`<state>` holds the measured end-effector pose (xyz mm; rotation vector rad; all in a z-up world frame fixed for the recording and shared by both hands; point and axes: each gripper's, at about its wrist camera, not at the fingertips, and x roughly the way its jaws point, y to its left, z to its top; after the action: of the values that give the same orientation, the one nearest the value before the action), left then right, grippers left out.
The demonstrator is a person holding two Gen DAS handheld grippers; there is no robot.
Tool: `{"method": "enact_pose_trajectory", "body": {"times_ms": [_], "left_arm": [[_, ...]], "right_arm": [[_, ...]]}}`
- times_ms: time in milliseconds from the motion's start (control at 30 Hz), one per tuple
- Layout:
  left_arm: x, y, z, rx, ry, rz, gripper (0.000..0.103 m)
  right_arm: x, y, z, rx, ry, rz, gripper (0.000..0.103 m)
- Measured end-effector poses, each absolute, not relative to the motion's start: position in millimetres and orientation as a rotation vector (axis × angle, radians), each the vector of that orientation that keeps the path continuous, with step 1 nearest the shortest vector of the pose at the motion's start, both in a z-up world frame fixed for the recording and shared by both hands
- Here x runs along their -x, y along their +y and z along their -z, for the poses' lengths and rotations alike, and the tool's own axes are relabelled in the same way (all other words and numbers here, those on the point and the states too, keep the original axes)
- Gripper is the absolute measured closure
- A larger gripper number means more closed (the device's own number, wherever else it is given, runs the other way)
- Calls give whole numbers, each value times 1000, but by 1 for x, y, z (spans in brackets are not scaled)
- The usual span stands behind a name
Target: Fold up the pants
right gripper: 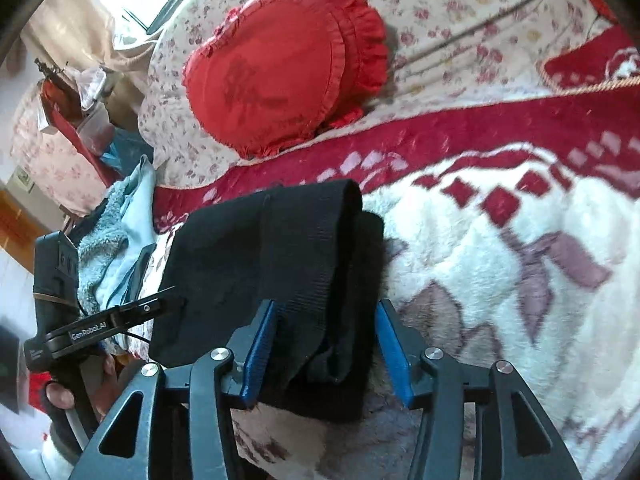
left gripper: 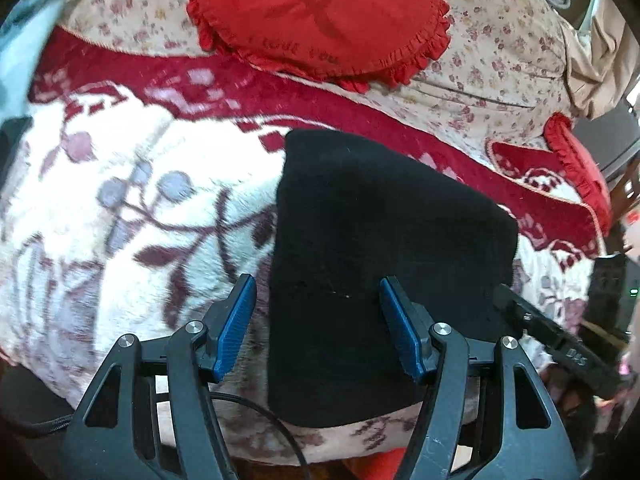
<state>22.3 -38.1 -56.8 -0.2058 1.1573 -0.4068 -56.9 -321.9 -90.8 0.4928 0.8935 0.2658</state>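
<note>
You are working over a bed spread with a plush white blanket (left gripper: 120, 208) patterned in dark red and mauve flowers, a round red frilled cushion (left gripper: 316, 16) lying on floral bedding well beyond your fingertips.

Your left gripper (left gripper: 318, 324) points steeply down with its blue-padded fingers (left gripper: 236, 328) standing wide apart: the left one hangs over bare blanket, the right one over the folded black knit pants (left gripper: 384, 232), so the bundle's left edge runs between them, and neither pad presses on it. The pants lie as a compact dark block ahead of and under that right finger.

Your right gripper (right gripper: 324, 348) tilts down less sharply, with the ribbed waistband end of the pants (right gripper: 304, 256) between its fingers. The left pad touches the cloth, the right pad stands clear, so nothing is clamped.

The risk, I judge, is drag: if either pad catches the knit as you lift away, the top layer peels back and the fold opens. The deep pile could also snag the fingertips.
</note>
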Motion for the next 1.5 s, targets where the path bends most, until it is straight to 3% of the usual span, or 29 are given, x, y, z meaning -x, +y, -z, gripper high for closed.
{"method": "enact_pose_trajectory", "body": {"times_ms": [100,533,800,967,1033,1067,1300,1500], "left_arm": [[-23,-42,59,203,1157,420,39],[-30,-53,77,198,1179,444,12],[-23,-60,78,149,1178,463,9],[-18,-63,63,132,1168,483,38],[-20,-63,56,131,1156,481,53],[-22,-62,53,130,1151,485,56],[-56,-71,26,78,1051,475,59],[-94,-84,57,37,1105,429,58]], "right_arm": [[54,-325,94,-531,886,-272,50],[46,-328,104,-602,887,-301,48],[47,-324,103,-573,872,-303,50],[52,-316,88,-493,837,-295,65],[51,-317,80,-489,816,-305,67],[49,-318,76,-489,805,-310,68],[20,-318,48,-446,731,-305,69],[-24,-320,64,-390,790,-228,67]]}}
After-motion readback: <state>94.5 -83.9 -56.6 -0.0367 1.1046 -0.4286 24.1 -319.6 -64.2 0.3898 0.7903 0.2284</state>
